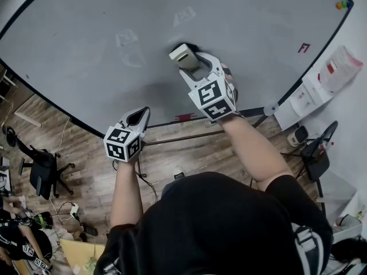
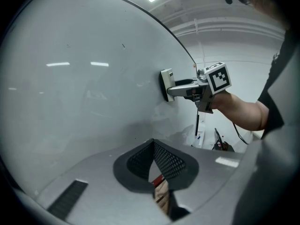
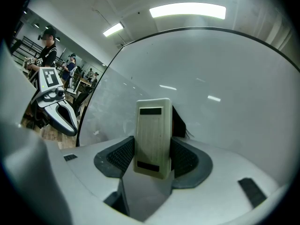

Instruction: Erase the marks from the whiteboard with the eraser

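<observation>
Gripping the eraser [image 3: 152,130], the right tongs [image 3: 152,154] pressed it against the whiteboard [image 1: 86,56] over a dark mark [image 3: 181,123]. Faint smudges [image 1: 126,38] and a red mark [image 1: 304,47] remained, so wiping seemed unfinished. The left tongs [image 2: 153,162] hung closed and empty.

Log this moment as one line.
right tongs: shut on eraser, against whiteboard | left tongs: shut, empty | red mark unerased
</observation>
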